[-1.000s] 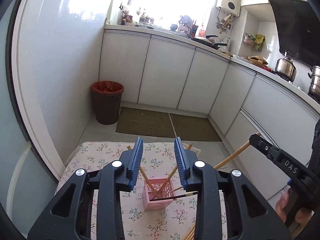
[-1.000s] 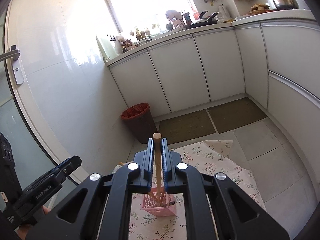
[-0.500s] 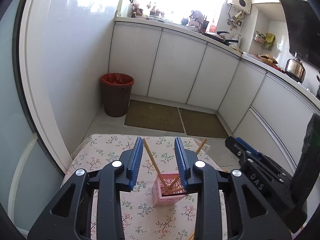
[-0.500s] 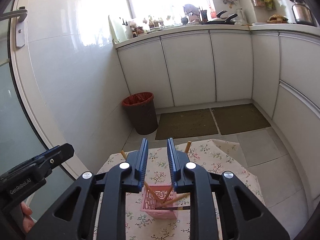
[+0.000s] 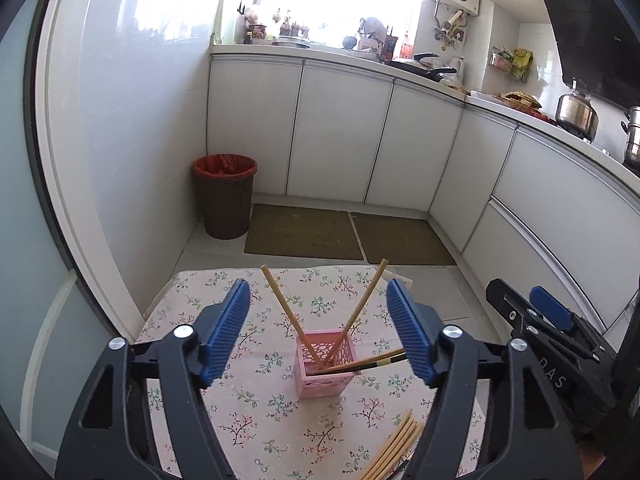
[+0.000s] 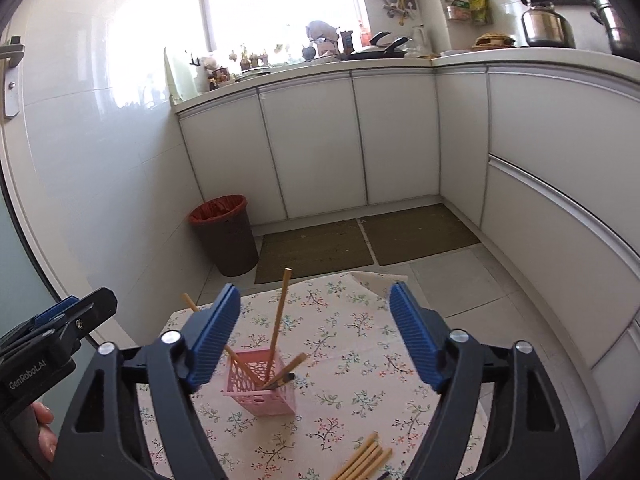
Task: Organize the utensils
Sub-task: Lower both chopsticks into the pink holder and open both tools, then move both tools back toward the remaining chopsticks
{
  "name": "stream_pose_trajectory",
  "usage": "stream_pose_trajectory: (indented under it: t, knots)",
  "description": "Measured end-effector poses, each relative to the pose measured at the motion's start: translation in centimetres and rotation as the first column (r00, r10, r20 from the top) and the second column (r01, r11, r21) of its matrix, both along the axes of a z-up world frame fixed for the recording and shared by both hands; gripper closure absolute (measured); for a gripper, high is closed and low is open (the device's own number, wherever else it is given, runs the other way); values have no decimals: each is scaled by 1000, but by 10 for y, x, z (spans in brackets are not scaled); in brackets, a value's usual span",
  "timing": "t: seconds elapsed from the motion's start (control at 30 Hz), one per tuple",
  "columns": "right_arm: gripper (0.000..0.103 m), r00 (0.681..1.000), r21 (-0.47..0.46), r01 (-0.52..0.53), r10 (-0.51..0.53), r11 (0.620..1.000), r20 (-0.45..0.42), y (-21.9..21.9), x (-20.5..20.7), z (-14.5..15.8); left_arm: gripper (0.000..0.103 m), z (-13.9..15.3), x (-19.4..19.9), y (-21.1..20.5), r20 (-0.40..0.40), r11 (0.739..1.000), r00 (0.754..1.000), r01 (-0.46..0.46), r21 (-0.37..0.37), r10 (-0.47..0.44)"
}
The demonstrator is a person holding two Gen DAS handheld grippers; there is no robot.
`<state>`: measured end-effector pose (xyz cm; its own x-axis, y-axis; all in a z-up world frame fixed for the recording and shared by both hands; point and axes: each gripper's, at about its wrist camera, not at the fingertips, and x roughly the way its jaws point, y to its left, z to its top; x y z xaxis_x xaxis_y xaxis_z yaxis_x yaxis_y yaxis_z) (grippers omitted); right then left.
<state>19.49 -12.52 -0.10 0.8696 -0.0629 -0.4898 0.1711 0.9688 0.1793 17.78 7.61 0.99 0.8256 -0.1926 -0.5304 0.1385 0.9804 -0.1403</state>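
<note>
A pink perforated holder (image 5: 326, 362) (image 6: 260, 384) stands on the floral tablecloth (image 5: 248, 400) (image 6: 352, 340). Several wooden chopsticks (image 5: 286, 312) (image 6: 278, 320) lean in it, one with a dark end. A bundle of loose chopsticks (image 5: 394, 446) (image 6: 364, 458) lies on the cloth in front of it. My left gripper (image 5: 318, 328) is open and empty above the holder. My right gripper (image 6: 314, 332) is open and empty above the holder too. Each gripper shows at the edge of the other's view, the right one (image 5: 540, 328) and the left one (image 6: 60, 328).
A small table carries the cloth; its far edge (image 5: 280, 272) drops to the tiled floor. A brown bin with red liner (image 5: 224, 196) (image 6: 224, 234) stands by the wall. White cabinets (image 5: 340, 136) and floor mats (image 5: 304, 232) lie beyond.
My right gripper let go of the chopstick it held; that chopstick now stands in the holder. Both grippers have opened wide and drawn back above the table.
</note>
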Motion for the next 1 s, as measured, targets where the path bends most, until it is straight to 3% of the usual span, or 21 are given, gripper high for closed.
stream_pose_trajectory:
  t: [0.1,0.4,0.7,0.8,0.9,1.0]
  knots:
    - [11,999,26,49,-48,998,-20,-16,-10,-7,21,-5,-4,-7,-17,1000,1000,10,14,-10]
    - [7,983,66,155,-148,986,-105,-55,-25,-29,7,-22,-7,-26,-62,996,997,55,66,-51]
    - [7,960,147,243,-215,959,-181,-95,-63,-61,7,-44,-9,-51,-144,983,982,140,117,-123]
    - [7,936,201,288,-231,936,-265,-113,-85,-90,7,-65,-10,-73,-232,955,952,243,172,-200]
    - [7,906,239,330,-235,913,-353,-129,-105,-123,7,-96,-12,-100,-330,916,903,351,195,-275]
    - [7,869,271,375,-235,887,-435,-142,-123,-154,7,-133,-13,-128,-443,872,834,449,197,-329]
